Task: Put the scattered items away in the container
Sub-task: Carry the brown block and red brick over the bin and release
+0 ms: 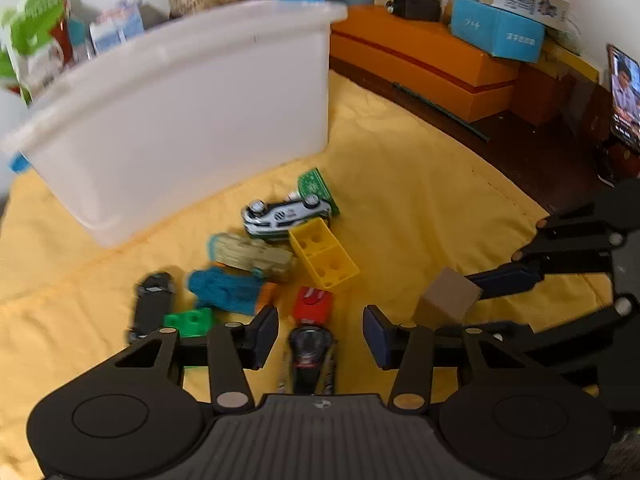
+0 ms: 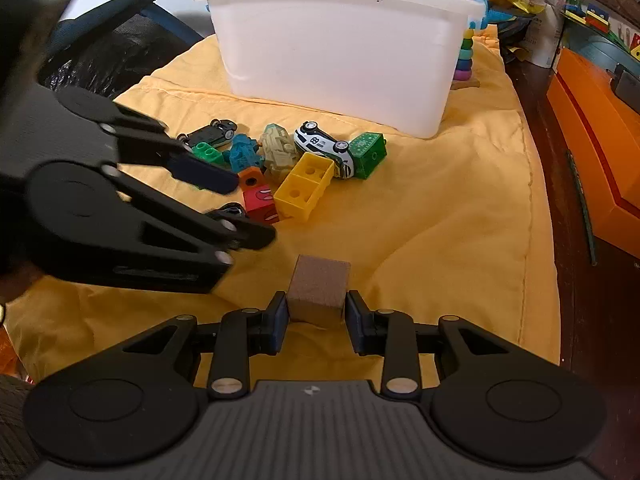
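Two grippers over a yellow cloth (image 2: 440,216), toys heaped just in front of a white tub (image 2: 340,52). Readable writing scarce: an "8" on the side of the white toy car (image 2: 324,146); print on the blue box (image 1: 496,30) behind the tub too blurred to read.

Right gripper (image 2: 316,316) with pads pressed on both sides of a brown cube (image 2: 320,290), well in front of the tub, apart from the heap. Cube sitting square, one flat face up.

Left gripper (image 1: 320,336) spread wide, nothing between the pads, hanging over a dark toy car (image 1: 310,354). That car's long axis in line with the fingers, nose toward the tub.

White car tipped on its side, wheels showing, long axis running across the tub's front wall. Yellow brick (image 2: 305,186) lying hollow side up, long axis slanting toward the tub. Green brick (image 2: 368,154) touching the white car's end. Red block (image 2: 260,200) beside the yellow brick on the side away from the tub. Beige robot toy (image 2: 278,150) and blue robot toy (image 2: 242,152) side by side in the heap. Small green brick (image 2: 206,152) and black toy car (image 2: 212,132), upside down, at the heap's edge farthest from the green brick.
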Action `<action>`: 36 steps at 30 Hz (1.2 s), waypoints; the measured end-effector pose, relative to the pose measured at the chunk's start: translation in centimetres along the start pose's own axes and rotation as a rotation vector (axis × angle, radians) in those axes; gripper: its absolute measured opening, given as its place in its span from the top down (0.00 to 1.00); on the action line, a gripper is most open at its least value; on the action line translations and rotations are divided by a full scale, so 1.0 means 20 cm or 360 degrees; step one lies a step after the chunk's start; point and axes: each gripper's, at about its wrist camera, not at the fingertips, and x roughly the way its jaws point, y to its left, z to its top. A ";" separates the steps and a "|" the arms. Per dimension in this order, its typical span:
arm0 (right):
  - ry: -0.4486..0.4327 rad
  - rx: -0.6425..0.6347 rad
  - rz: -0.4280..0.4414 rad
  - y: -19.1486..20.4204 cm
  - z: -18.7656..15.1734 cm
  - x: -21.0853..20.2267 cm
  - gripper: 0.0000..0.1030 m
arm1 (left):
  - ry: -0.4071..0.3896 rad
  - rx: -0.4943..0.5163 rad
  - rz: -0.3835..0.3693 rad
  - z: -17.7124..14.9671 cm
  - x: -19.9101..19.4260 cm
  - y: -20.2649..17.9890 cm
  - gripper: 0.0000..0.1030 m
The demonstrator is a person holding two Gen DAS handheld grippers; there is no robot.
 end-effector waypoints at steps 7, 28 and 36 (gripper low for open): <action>-0.0005 0.0011 -0.0001 -0.03 0.00 0.00 0.65 | -0.0023 -0.0027 -0.0008 0.03 0.06 0.02 0.73; -0.0248 -0.0114 -0.0044 0.00 0.27 -0.22 0.67 | -0.0406 -0.0069 0.0154 0.27 -0.52 0.13 0.74; -0.0516 -0.0212 -0.0117 -0.07 0.66 -0.35 0.67 | -0.0569 -0.0156 0.0316 0.59 -0.63 0.34 0.74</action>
